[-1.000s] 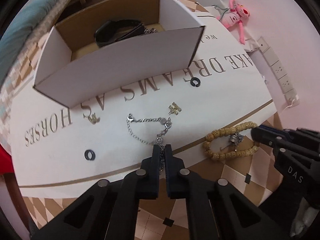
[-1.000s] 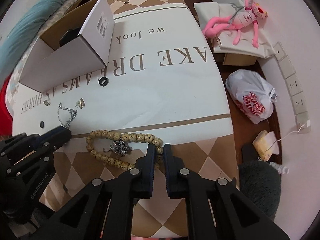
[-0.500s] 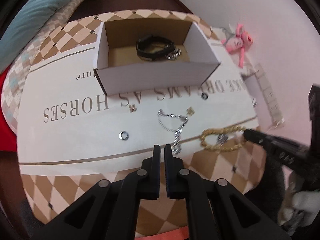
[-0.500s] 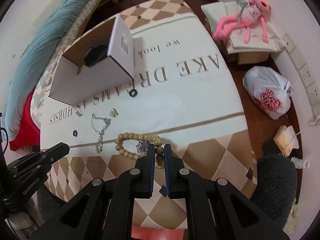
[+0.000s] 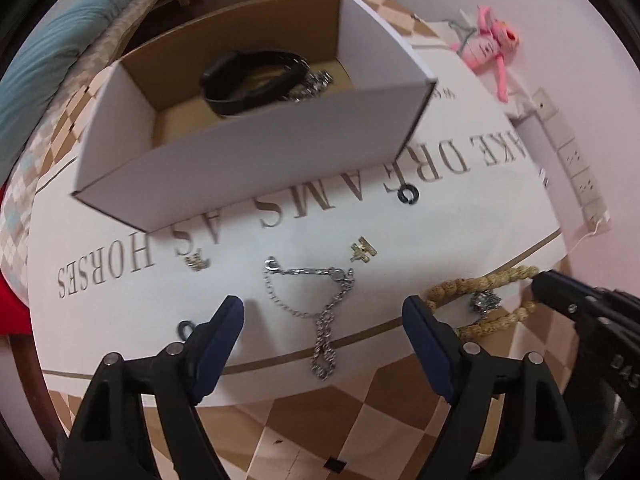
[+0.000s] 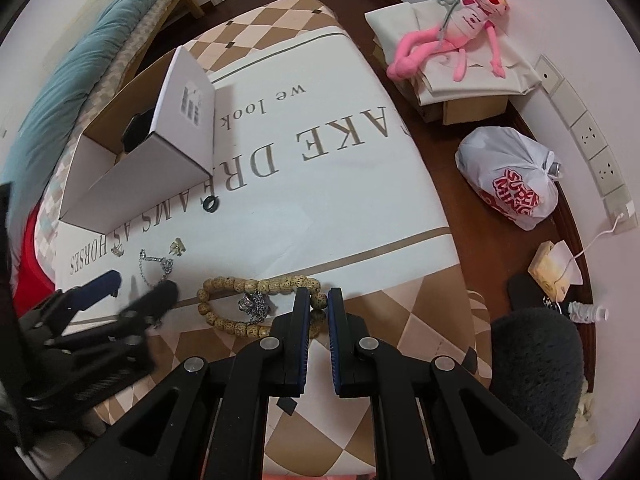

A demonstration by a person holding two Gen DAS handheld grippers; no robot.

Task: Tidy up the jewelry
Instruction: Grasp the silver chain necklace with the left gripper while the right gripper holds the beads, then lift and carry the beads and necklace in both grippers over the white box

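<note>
A silver chain (image 5: pixel 320 312) lies on the printed cloth, right ahead of my left gripper (image 5: pixel 323 322), which is open wide, one finger on each side of the chain's near end. A white cardboard box (image 5: pixel 256 160) behind it holds a black strap (image 5: pixel 248 76) and some silver links. A beige bead bracelet (image 6: pixel 248 300) with a silver charm lies at the cloth's tan band. My right gripper (image 6: pixel 318 304) is nearly shut and empty, its tips over the bracelet's right end. The chain (image 6: pixel 154 268), the box (image 6: pixel 160 160) and the left gripper (image 6: pixel 132 292) show in the right wrist view.
Two small gold earrings (image 5: pixel 362 250) (image 5: pixel 196 262) and two black rings (image 5: pixel 408 194) (image 5: pixel 185 328) lie loose on the cloth. A pink plush toy (image 6: pixel 460 28), a white plastic bag (image 6: pixel 512 184) and wall sockets are off to the right, on the floor side.
My left gripper has opened wide and dropped closer to the silver chain. My right gripper has come down nearer the bead bracelet and stays nearly shut.
</note>
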